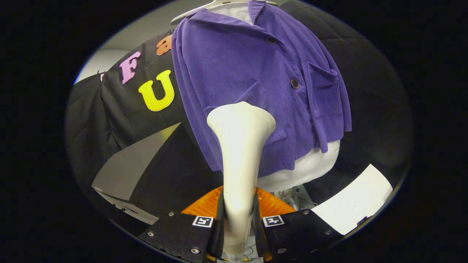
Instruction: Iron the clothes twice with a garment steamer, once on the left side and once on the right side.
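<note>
A purple corduroy jacket (pixel 256 84) with dark buttons hangs on a white mannequin torso (pixel 310 166) under a white hanger (pixel 190 11). My gripper (pixel 237 219) is shut on the cream handle of a garment steamer (pixel 239 153). The handle rises straight up between my two black fingers (pixel 182 230). The steamer's flared head sits in front of the jacket's lower left half, near the hem. Whether the head touches the cloth I cannot tell.
An orange ribbed part (pixel 203 204) shows just behind the fingers. A white sheet (pixel 354 201) lies to the right below the torso. A grey panel (pixel 131 171) slants at the left. Black cloth walls surround the mannequin.
</note>
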Demonstrator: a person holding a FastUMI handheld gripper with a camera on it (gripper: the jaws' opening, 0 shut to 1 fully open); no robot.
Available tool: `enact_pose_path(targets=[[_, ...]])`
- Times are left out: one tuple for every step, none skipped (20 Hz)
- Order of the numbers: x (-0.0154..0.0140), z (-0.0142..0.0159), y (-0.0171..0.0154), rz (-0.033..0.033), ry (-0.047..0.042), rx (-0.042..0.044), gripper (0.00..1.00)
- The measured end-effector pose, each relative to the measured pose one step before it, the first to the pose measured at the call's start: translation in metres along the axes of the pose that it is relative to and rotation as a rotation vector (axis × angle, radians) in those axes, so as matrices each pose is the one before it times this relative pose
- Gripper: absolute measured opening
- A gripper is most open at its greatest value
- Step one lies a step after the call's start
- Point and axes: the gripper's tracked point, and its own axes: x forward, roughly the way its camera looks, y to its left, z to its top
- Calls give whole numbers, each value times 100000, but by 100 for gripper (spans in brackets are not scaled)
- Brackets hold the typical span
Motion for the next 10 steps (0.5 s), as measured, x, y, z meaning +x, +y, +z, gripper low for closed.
enact_pose_path(targets=[[509, -787, 26, -302, 1099, 74, 35], [496, -740, 38, -416, 1217, -112, 35], [333, -729, 1, -547, 1431, 0, 35], [353, -636, 128, -531, 1577, 12, 35], [314, -728, -155, -585, 1483, 343, 35], [91, -569, 42, -182, 1128, 834, 35], [-94, -373, 41, 78, 632, 704, 35], [-222, -97, 189, 91, -136, 377, 35], [-723, -248, -353, 253, -809, 152, 35], [-1073, -31, -214, 725, -1574, 442, 35]])
